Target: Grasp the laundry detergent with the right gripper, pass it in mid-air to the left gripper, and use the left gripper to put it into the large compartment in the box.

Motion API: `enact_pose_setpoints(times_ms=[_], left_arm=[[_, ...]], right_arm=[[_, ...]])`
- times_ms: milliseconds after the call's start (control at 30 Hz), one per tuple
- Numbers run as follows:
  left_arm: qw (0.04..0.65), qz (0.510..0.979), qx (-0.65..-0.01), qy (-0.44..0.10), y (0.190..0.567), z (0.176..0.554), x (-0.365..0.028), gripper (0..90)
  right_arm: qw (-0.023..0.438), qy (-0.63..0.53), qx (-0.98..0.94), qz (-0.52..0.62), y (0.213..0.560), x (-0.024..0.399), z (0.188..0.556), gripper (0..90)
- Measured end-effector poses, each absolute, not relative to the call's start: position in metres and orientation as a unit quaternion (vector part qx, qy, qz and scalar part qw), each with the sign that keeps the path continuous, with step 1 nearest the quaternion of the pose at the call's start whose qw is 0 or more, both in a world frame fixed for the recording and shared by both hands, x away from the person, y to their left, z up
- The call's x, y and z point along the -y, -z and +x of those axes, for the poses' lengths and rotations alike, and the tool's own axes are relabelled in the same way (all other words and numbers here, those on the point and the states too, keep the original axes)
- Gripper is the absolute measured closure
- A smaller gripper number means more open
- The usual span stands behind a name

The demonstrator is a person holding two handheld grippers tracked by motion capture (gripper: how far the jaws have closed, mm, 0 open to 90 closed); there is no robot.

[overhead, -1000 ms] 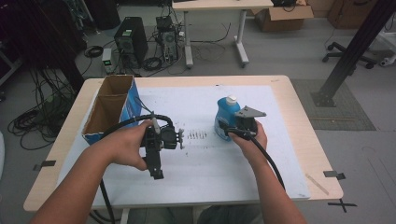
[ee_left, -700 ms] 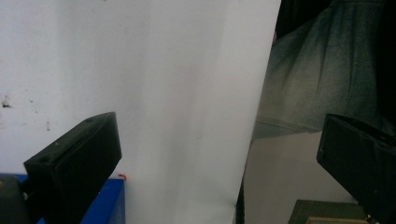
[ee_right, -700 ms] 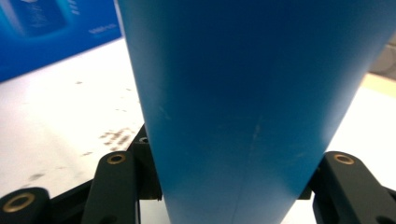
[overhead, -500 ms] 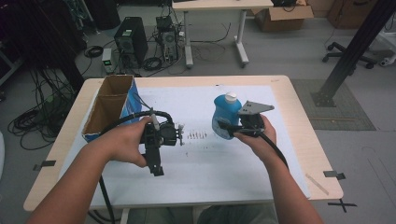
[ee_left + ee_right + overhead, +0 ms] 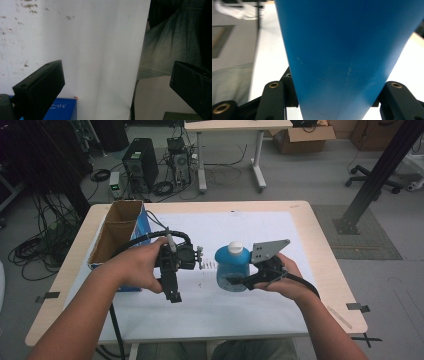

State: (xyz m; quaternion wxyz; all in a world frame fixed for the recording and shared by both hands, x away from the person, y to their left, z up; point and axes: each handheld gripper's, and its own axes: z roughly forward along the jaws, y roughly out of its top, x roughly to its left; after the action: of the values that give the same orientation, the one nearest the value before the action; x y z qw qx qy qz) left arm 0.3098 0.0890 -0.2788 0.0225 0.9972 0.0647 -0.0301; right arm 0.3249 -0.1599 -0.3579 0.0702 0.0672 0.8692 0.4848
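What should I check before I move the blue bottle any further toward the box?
1. Right gripper shut on the blue bottle: ok; in the right gripper view the jaws press both its sides.
2. Bottle cap on: ok, white cap on top.
3. Bottle clear of the table: cannot tell; its base is hidden.
4. Left gripper free: ok; in the left gripper view the jaws stand wide apart over the white sheet.
5. Cardboard box open on top: ok.
6. Left hand out of the path: not ok; it sits between bottle and box.
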Motion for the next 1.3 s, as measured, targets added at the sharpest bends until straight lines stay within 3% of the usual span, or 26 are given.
enact_pose_setpoints(times_ms=[400, 1300], left_arm=[[0.026, 0.998, -0.048, 0.029, 0.26, 0.304, -0.077, 0.2], [0.02, 0.999, -0.035, 0.025, 0.255, 0.304, -0.06, 0.7]], right_arm=[[0.014, -0.485, -0.874, 0.009, 0.38, 0.12, 0.313, 45.4], [0.005, -0.491, -0.871, -0.008, 0.385, 0.068, 0.309, 45.3]])
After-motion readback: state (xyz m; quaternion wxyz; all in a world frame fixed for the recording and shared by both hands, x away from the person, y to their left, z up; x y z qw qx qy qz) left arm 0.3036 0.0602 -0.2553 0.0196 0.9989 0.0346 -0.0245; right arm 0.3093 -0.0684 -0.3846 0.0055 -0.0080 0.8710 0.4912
